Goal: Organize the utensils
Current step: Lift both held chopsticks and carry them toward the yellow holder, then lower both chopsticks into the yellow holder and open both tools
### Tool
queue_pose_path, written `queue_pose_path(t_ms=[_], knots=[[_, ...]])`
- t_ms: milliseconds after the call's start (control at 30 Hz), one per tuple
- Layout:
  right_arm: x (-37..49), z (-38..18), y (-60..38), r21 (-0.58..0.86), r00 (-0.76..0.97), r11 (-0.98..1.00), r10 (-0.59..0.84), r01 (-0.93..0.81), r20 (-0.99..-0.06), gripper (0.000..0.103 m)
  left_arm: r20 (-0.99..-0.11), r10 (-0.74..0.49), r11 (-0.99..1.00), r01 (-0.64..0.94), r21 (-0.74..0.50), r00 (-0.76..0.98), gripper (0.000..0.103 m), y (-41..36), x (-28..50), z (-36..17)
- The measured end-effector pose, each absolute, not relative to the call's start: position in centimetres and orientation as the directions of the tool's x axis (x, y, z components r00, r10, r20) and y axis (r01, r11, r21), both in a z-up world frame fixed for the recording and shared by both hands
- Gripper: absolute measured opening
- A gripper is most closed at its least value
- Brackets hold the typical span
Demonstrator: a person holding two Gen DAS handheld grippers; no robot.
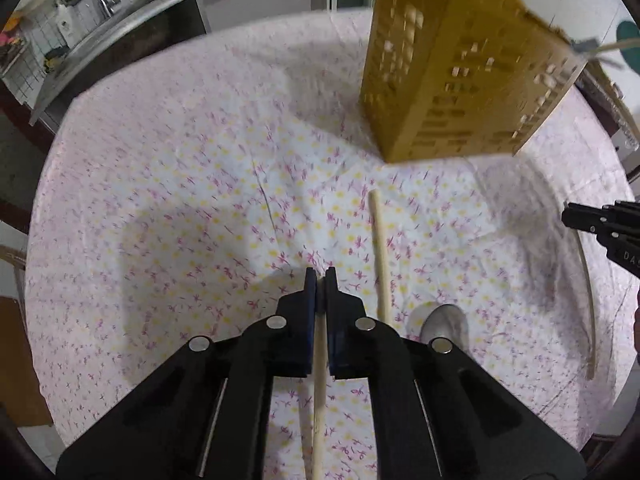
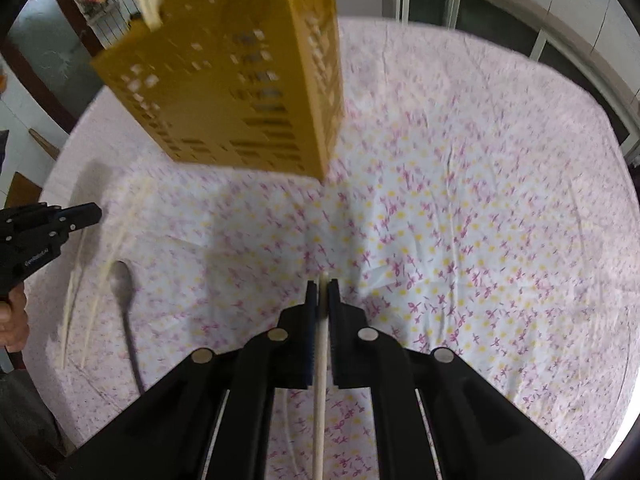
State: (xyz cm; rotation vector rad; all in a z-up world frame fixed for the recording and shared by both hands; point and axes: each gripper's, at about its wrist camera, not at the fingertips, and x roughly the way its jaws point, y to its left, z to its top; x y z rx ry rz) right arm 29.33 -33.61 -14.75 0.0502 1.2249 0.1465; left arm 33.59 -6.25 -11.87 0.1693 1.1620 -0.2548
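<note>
Left chopstick (image 1: 319, 392): pale wooden stick pinched between the blue pads of the left gripper (image 1: 320, 280); jaws nearly closed on it. Long axis runs along the fingers, back toward the camera; tip barely past the pads.
Right chopstick (image 2: 321, 368): same hold in the right gripper (image 2: 321, 282), jaws closed on it. Tip pokes just beyond the fingertips, shaft trails toward the lens.
Loose chopstick (image 1: 380, 252): flat on the cloth, just right of the left gripper, pointing toward the holder.
Spoon (image 1: 444, 322): metal, bowl beside that stick's near end.
Holder (image 1: 452, 80): yellow perforated box, upright, beyond both grippers, sticks showing at its top.
Tablecloth (image 1: 180, 200): white, pink and yellow floral print.
</note>
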Motion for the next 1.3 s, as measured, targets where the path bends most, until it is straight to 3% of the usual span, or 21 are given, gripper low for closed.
queue_pose_path(t_ms=[200, 500, 967, 1300], knots=[[27.2, -9.5, -33.4, 0.100, 0.478, 0.991, 0.133, -0.094, -0.868, 0.006, -0.863, -0.131, 0.966, 0.259, 0.000, 0.487, 0.003, -5.9, 31.6, -7.9], [24.6, -1.6, -33.1, 0.039, 0.691, 0.996, 0.084, -0.081, -0.718, 0.006, -0.690, -0.130, 0.981, 0.191, 0.012, 0.712, 0.003, -4.1, 28.8, -0.5], [22.6, 2.2, -33.5, 0.044, 0.787, 0.995, 0.094, -0.084, -0.610, 0.006, -0.546, -0.188, 0.970, 0.240, 0.026, 0.816, 0.003, -5.6, 26.2, 4.1], [21.2, 7.0, -33.0, 0.054, 0.869, 0.995, 0.104, -0.088, -0.484, 0.006, -0.443, -0.212, 0.970, 0.243, 0.013, 0.871, 0.003, -6.4, 25.2, 7.3]])
